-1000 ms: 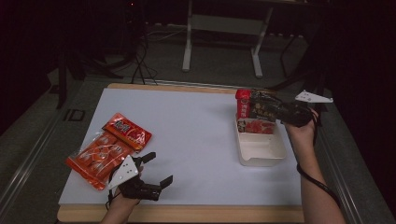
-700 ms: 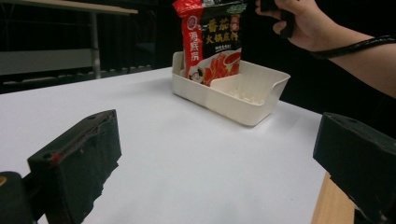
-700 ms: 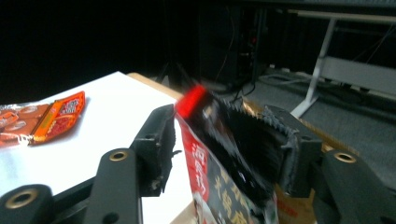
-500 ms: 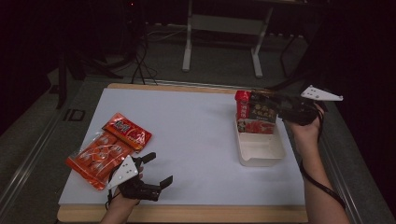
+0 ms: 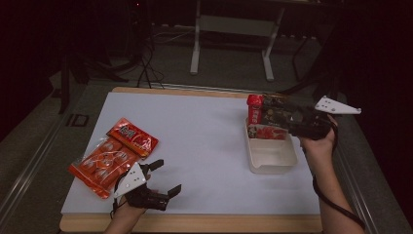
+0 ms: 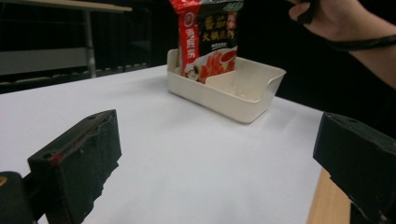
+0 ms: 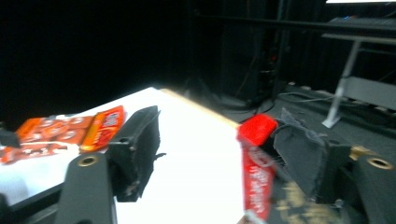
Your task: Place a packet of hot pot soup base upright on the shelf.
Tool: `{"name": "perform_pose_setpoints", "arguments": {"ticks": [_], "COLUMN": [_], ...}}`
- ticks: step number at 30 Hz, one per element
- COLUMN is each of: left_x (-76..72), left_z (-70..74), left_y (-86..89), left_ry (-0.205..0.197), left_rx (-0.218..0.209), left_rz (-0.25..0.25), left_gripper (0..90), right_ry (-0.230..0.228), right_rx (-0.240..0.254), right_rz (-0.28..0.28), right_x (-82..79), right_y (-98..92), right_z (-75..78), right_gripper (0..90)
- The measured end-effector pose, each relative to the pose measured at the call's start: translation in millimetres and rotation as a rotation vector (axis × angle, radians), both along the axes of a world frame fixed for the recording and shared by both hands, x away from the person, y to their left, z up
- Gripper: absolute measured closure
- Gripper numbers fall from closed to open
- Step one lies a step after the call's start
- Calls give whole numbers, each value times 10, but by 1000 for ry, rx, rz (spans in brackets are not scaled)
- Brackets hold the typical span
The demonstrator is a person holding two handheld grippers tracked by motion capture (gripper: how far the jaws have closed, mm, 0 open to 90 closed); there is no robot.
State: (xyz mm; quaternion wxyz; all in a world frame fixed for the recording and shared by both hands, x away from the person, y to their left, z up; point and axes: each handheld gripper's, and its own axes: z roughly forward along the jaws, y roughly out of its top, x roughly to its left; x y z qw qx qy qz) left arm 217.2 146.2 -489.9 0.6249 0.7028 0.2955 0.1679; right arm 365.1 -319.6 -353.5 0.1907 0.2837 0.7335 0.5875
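Releasing a sauce packet into the tray.
Right gripper jaws have just been opening, wide now, the packet's top between them but no longer pinched; it stands upright, long axis vertical, at the tray's far end. Left gripper, near the tray's left, gapes empty. Next, I judge, fetch an orange pack.

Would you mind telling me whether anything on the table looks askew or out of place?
Only the red sauce packet stands out a little: it stands on end in the far end of the cream tray, leaning and rising well above the rim. The two orange snack packs lie flat near the left gripper, overlapping.
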Motion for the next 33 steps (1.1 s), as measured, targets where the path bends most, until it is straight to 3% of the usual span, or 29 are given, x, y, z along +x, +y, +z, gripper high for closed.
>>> {"name": "perform_pose_setpoints", "arguments": {"ticks": [3, 7, 9, 11, 12, 15, 20, 22, 26, 33], "left_x": [-1, -9, -4, -16, -8, -10, -13, -14, -9, -10], "left_z": [25, 48, 67, 85, 99, 138, 217, 241, 274, 364], "left_y": [-4, 1, 10, 14, 18, 39, 136, 185, 327, 554], "left_ry": [7, 17, 57, 69, 103, 138, 91, 72, 54, 28], "left_rx": [-12, -28, -23, -14, -3, 34, 65, 81, 73, 132], "left_rz": [-3, -12, -27, -12, -21, -8, -16, 6, 36, 112], "left_gripper": [16, 57, 57, 57, 56, 61, 99, 145, 214, 340], "right_ry": [-2, 25, 16, -7, -4, 8, 13, 1, -2, -14], "right_rx": [-10, 41, 46, 24, 10, 8, 28, 30, 20, 43], "right_rz": [24, 63, 76, 95, 99, 136, 177, 188, 197, 220], "right_x": [-87, -168, -207, -255, -283, -362, -486, -540, -635, -750], "right_y": [108, 206, 251, 299, 324, 376, 407, 409, 416, 435], "right_z": [-30, -82, -119, -151, -165, -221, -283, -297, -317, -353], "right_gripper": [176, 135, 136, 139, 141, 145, 144, 144, 138, 137]}}
